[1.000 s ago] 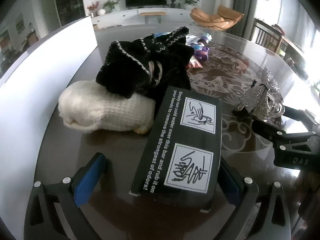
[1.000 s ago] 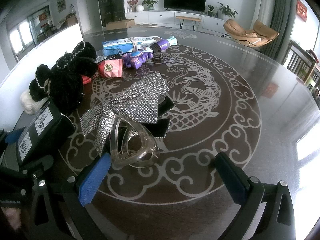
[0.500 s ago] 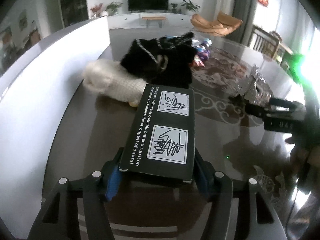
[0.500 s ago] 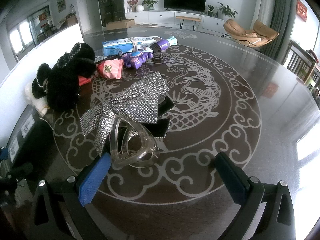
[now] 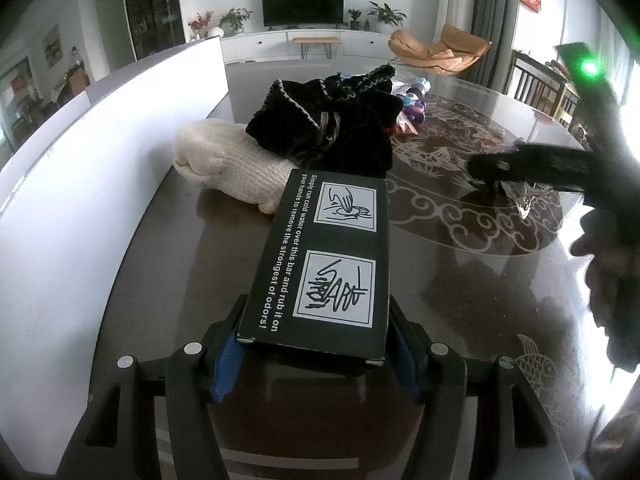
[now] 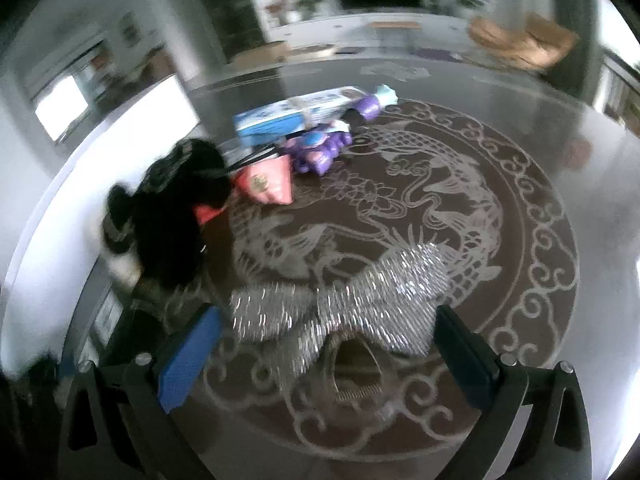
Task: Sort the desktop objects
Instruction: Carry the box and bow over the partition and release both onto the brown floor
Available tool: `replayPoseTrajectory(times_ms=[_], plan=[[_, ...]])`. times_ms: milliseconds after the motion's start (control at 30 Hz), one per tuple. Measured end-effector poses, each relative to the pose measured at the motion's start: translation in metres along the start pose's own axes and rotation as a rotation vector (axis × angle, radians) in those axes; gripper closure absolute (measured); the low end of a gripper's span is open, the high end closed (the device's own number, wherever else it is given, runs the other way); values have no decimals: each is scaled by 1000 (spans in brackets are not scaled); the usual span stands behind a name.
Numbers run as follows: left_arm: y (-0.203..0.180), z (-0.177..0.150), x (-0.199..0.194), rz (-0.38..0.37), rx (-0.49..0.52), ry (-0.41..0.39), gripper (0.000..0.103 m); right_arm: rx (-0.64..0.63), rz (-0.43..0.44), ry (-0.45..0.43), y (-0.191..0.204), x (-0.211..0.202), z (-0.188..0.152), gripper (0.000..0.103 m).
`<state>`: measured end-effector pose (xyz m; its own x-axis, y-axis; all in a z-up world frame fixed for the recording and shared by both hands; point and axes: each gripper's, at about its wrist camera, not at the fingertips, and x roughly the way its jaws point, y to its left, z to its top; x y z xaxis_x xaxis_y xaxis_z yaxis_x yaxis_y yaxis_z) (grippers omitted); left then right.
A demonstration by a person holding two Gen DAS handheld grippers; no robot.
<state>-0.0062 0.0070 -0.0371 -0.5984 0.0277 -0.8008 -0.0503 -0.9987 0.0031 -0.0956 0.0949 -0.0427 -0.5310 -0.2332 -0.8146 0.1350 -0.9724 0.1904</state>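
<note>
My left gripper (image 5: 316, 354) is shut on a black box (image 5: 324, 256) with white print and two drawings, holding its near end above the dark table. My right gripper (image 6: 326, 344) is open, and a silver sequin bow hair clip (image 6: 344, 300) lies between its two fingers on the table. The right gripper also shows as a dark arm at the right of the left wrist view (image 5: 532, 166), over the clip. The right wrist view is blurred.
A cream knitted item (image 5: 232, 164) and a black trimmed garment (image 5: 328, 128) lie beyond the box. A pink pouch (image 6: 266, 182), purple toy (image 6: 318, 152) and blue box (image 6: 288, 118) lie further back. A white partition (image 5: 92, 152) runs along the left.
My left gripper closed on the black box and lifted it back from the clothes. My right gripper moved forward over the sequin clip, which now sits between its fingers.
</note>
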Motion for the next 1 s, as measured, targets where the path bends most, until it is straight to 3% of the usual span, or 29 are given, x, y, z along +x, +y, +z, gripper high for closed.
replayPoseTrajectory(times_ms=[100, 167, 267, 333, 467, 600, 733, 767, 833, 900, 933, 1000], plan=[[3, 0, -2, -21, -8, 5, 41, 37, -60, -41, 5, 6, 2, 4], [7, -1, -4, -49, -33, 10, 41, -26, -71, -48, 12, 7, -1, 15], [15, -2, -7, -98, -82, 21, 40, -200, -46, -44, 21, 1, -19, 20], [20, -3, -10, -126, -115, 29, 39, -313, -40, -32, 23, -9, -37, 20], [22, -4, -13, -144, -139, 42, 39, -380, -27, -18, 3, -34, -63, 15], [17, 3, -9, -123, -107, 45, 39, -303, -11, -32, -21, -63, -75, 10], [3, 13, 0, -75, -29, 57, 37, -154, 67, -56, -22, -74, -67, 5], [-1, 15, 4, -59, -10, 58, 35, -123, 74, -59, -21, -77, -65, 4], [-9, 20, 15, 17, 29, 76, 16, -17, 92, -64, -15, -69, -53, 4], [-12, 23, 18, 45, 44, 61, 13, 82, 72, -65, -5, -52, -38, 4], [-14, 25, 19, 48, 53, 55, 18, 104, 59, -57, -2, -45, -33, 4], [-12, 27, 16, 18, 45, 41, 45, 109, -5, 4, 8, -23, -27, 6]])
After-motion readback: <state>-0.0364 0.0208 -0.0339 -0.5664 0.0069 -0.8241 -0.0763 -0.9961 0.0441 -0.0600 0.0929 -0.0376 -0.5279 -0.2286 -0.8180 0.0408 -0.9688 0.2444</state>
